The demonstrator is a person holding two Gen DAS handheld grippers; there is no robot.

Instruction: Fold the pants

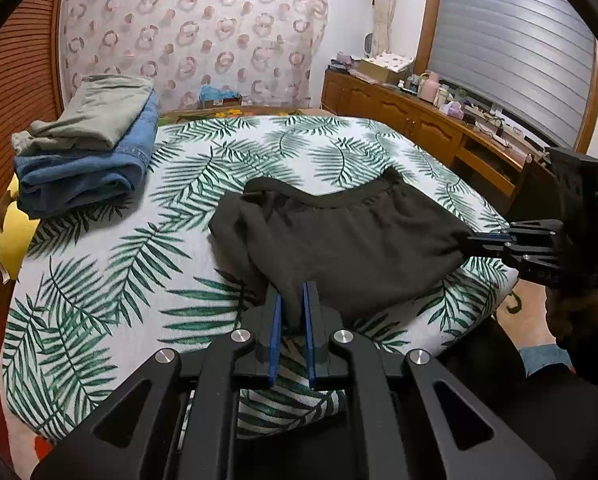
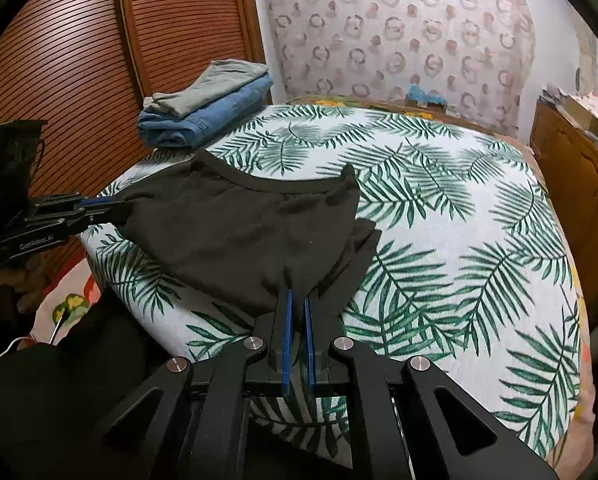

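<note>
Clutter crowded the wooden sideboard (image 1: 419, 120) along the right wall, too small to name. Folded grey and blue garments (image 1: 87, 148) were stacked at the bed's (image 1: 99, 280) far left corner, well apart from the dark pants (image 1: 339, 240) lying near the front edge. The left hand-held gripper (image 1: 293, 300) pinched one near corner of the pants, jaws narrow; the right hand-held gripper (image 2: 297, 300) clamped the other. The holding hands were mostly cut off, and the pants' underside stayed hidden.
</note>
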